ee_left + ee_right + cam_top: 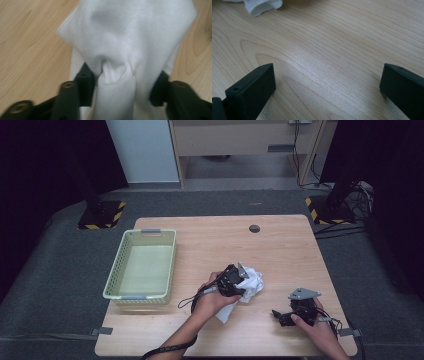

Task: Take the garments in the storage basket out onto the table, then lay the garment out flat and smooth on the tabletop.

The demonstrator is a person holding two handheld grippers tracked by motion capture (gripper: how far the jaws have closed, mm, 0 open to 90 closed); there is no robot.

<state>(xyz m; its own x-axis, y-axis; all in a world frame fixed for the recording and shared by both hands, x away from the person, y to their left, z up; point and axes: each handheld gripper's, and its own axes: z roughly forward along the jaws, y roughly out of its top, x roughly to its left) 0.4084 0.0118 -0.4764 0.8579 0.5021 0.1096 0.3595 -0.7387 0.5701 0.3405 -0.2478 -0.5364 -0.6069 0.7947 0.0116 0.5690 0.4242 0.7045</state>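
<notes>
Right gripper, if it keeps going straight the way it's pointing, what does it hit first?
Probably the bare wooden table: the right gripper is open with nothing between its jaws. The white cloth lies beyond, off to the side of that line, though depth is unclear.

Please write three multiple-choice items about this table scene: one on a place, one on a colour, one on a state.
1. Where does the basket stand on the table?
A. left part
B. right part
C. far right corner

2. What colour is the cloth?
A. red
B. white
C. black

3. How do the jaws of the right gripper stand?
A. shut on the cloth
B. shut on nothing
C. open, nothing between them

Key: 1 A, the high view shows it at the left. 2 B, it looks white in the left gripper view. 3 C, bare wood shows between its jaws.
</notes>
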